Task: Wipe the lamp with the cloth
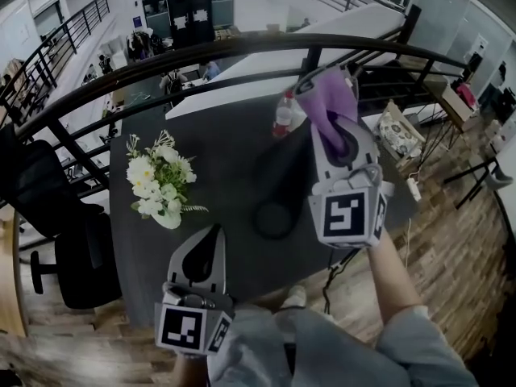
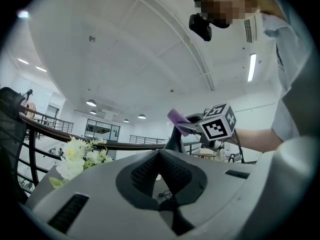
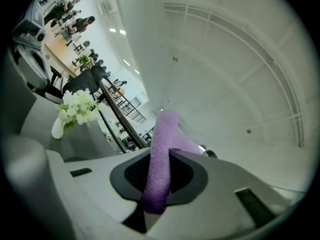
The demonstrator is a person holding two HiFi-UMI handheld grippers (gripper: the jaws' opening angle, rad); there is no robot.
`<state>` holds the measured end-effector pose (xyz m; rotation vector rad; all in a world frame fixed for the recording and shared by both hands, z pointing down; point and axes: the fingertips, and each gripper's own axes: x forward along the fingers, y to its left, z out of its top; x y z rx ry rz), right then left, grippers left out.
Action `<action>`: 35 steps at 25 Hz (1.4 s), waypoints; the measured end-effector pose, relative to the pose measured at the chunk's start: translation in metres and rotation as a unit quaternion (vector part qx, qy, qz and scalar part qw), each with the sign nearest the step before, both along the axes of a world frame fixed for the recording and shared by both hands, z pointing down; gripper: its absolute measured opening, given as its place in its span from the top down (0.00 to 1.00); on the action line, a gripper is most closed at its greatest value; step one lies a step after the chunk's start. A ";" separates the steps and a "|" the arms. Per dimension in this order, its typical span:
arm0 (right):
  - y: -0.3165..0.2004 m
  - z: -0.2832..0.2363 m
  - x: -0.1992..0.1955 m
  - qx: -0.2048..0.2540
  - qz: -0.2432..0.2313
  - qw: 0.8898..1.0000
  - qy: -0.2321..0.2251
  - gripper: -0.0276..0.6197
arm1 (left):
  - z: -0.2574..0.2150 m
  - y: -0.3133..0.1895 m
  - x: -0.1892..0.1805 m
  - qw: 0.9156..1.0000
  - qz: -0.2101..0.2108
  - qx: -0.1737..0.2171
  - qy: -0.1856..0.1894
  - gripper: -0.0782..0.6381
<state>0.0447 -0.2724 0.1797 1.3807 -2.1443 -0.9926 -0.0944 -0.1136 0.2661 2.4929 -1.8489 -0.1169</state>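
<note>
A black lamp stands mid-table on a round base (image 1: 274, 218); its dark stem (image 2: 173, 139) also rises behind the left jaws in the left gripper view. My right gripper (image 1: 326, 83) is raised above the table's far right part and is shut on a purple cloth (image 1: 336, 110). The cloth (image 3: 162, 159) runs up between the jaws and sticks out past their tips. My left gripper (image 1: 212, 230) is low at the table's near edge, in front and to the left of the lamp base. Its jaws are together with nothing held.
A white vase of white and yellow flowers (image 1: 161, 180) stands on the dark table (image 1: 218, 147) at its left. A clear bottle with a red cap (image 1: 284, 113) is at the far edge by the black railing (image 1: 201, 55). A black office chair (image 1: 68, 240) sits left of the table.
</note>
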 end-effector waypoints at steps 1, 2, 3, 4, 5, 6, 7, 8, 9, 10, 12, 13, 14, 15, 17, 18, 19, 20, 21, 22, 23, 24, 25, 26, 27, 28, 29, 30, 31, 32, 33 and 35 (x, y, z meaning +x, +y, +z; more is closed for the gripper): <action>0.002 0.007 -0.005 -0.008 -0.004 1.000 -0.002 0.87 | 0.001 0.001 -0.002 1.000 -0.001 -0.001 -0.001 0.88; 0.004 0.013 -0.009 -0.016 -0.009 1.000 -0.004 0.87 | 0.001 0.001 -0.003 1.000 -0.001 -0.002 -0.001 0.88; 0.006 0.020 -0.013 -0.024 -0.013 1.000 -0.005 0.87 | 0.002 0.002 -0.004 1.000 -0.001 -0.003 -0.001 0.88; 0.009 0.026 -0.017 -0.032 -0.017 0.999 -0.006 0.87 | 0.002 0.003 -0.005 1.000 0.000 -0.004 -0.001 0.88; 0.012 0.033 -0.020 -0.041 -0.021 0.999 -0.007 0.87 | 0.002 0.003 -0.006 1.000 0.001 -0.004 -0.001 0.88; 0.015 0.039 -0.023 -0.049 -0.025 0.998 -0.006 0.87 | 0.002 0.004 -0.006 1.000 0.002 -0.005 -0.002 0.88; 0.019 0.046 -0.026 -0.056 -0.029 0.998 -0.006 0.87 | 0.002 0.004 -0.006 1.000 0.004 -0.006 -0.002 0.88; 0.022 0.053 -0.028 -0.064 -0.032 0.997 -0.006 0.87 | 0.003 0.004 -0.005 1.000 0.005 -0.007 -0.003 0.88; 0.025 0.059 -0.030 -0.070 -0.036 0.997 -0.006 0.87 | 0.003 0.004 -0.005 1.000 0.007 -0.009 -0.004 0.88; 0.029 0.065 -0.031 -0.076 -0.039 0.996 -0.006 0.87 | 0.004 0.004 -0.004 1.000 0.009 -0.010 -0.005 0.88; 0.035 0.076 -0.032 -0.085 -0.045 0.995 -0.007 0.87 | 0.005 0.002 -0.002 1.000 0.013 -0.010 -0.005 0.88; 0.038 0.081 -0.031 -0.089 -0.047 0.995 -0.008 0.87 | 0.005 0.001 -0.001 1.000 0.015 -0.011 -0.006 0.88; 0.041 0.085 -0.031 -0.093 -0.048 0.994 -0.009 0.87 | 0.005 0.000 0.001 1.000 0.017 -0.011 -0.006 0.88; 0.043 0.088 -0.029 -0.096 -0.049 0.994 -0.010 0.87 | 0.005 -0.001 0.002 1.000 0.020 -0.013 -0.006 0.88; 0.047 0.093 -0.025 -0.101 -0.049 0.994 -0.013 0.87 | 0.005 -0.003 0.007 1.000 0.026 -0.015 -0.007 0.88; 0.049 0.094 -0.022 -0.102 -0.049 0.993 -0.014 0.87 | 0.005 -0.005 0.010 0.999 0.029 -0.015 -0.008 0.88; 0.050 0.096 -0.019 -0.103 -0.048 0.993 -0.015 0.87 | 0.005 -0.006 0.013 0.999 0.031 -0.016 -0.008 0.88; 0.051 0.097 -0.016 -0.104 -0.047 0.993 -0.017 0.87 | 0.005 -0.009 0.015 0.999 0.034 -0.016 -0.009 0.88; 0.052 0.098 -0.012 -0.105 -0.046 0.993 -0.018 0.87 | 0.005 -0.011 0.018 0.999 0.035 -0.016 -0.009 0.88; 0.052 0.099 -0.009 -0.105 -0.045 0.993 -0.019 0.87 | 0.006 -0.014 0.020 0.999 0.036 -0.016 -0.009 0.88; 0.051 0.099 -0.005 -0.103 -0.044 0.994 -0.020 0.87 | 0.006 -0.016 0.023 0.999 0.037 -0.016 -0.010 0.88; 0.050 0.099 -0.001 -0.100 -0.043 0.994 -0.021 0.87 | 0.006 -0.019 0.025 0.999 0.038 -0.016 -0.009 0.88; 0.049 0.099 0.003 -0.097 -0.041 0.994 -0.021 0.87 | 0.007 -0.021 0.027 0.999 0.037 -0.016 -0.009 0.88; 0.048 0.098 0.008 -0.095 -0.039 0.994 -0.023 0.87 | 0.007 -0.023 0.029 0.999 0.036 -0.016 -0.009 0.88; 0.046 0.097 0.014 -0.093 -0.036 0.995 -0.025 0.87 | 0.007 -0.026 0.031 0.999 0.035 -0.016 -0.009 0.88; 0.044 0.096 0.020 -0.091 -0.033 0.995 -0.028 0.87 | 0.007 -0.028 0.034 0.999 0.034 -0.016 -0.009 0.88; 0.042 0.094 0.025 -0.089 -0.032 0.995 -0.031 0.87 | 0.006 -0.031 0.036 0.999 0.032 -0.016 -0.009 0.88; 0.040 0.091 0.030 -0.086 -0.032 0.995 -0.033 0.87 | 0.006 -0.033 0.038 0.999 0.030 -0.016 -0.009 0.88; 0.038 0.089 0.035 -0.083 -0.034 0.995 -0.033 0.87 | 0.006 -0.036 0.040 0.999 0.028 -0.016 -0.009 0.88; 0.037 0.086 0.039 -0.079 -0.037 0.996 -0.034 0.87 | 0.006 -0.038 0.042 0.999 0.026 -0.017 -0.009 0.88; 0.035 0.083 0.043 -0.075 -0.039 0.996 -0.035 0.87 | 0.006 -0.040 0.043 1.000 0.023 -0.017 -0.008 0.88; 0.030 0.079 0.052 -0.070 -0.039 0.996 -0.041 0.87 | 0.006 -0.044 0.045 1.000 0.015 -0.017 -0.007 0.88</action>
